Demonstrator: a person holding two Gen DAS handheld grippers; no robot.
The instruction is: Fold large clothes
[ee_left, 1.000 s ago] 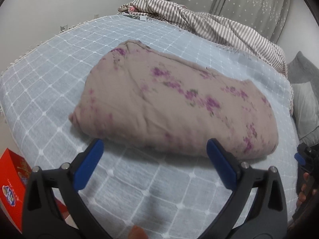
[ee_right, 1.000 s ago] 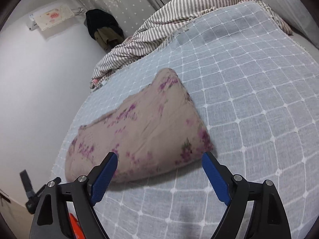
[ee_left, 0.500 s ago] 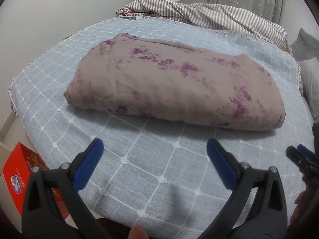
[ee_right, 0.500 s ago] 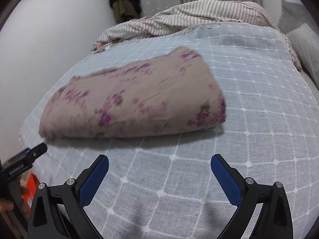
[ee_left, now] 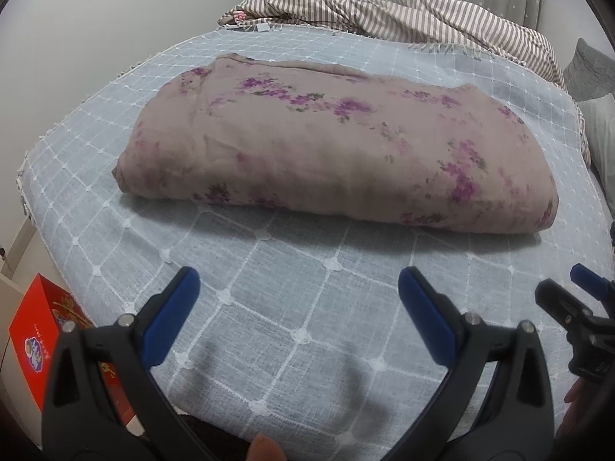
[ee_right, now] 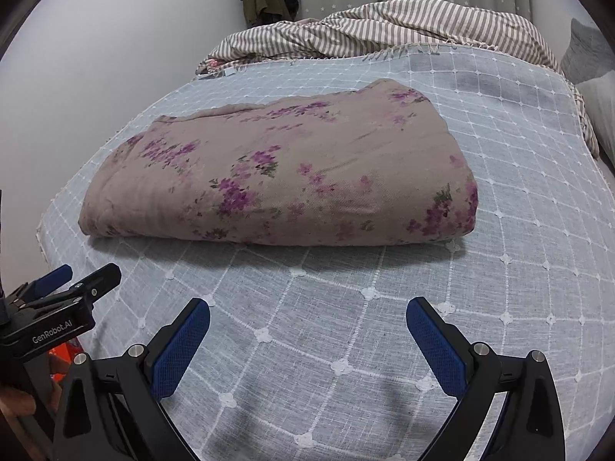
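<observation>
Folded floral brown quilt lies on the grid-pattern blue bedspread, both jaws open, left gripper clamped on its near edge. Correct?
No. The left gripper holds nothing; the left wrist view shows its open jaws short of the folded floral brown quilt, over the grid-pattern blue bedspread. Rest is right.

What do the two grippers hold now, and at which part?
Nothing is held. The left gripper and the right gripper are both open over the checked bedcover, short of the folded floral garment.

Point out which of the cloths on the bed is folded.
The floral cloth, a neat flat bundle mid-bed; the striped one lies crumpled behind it.
</observation>
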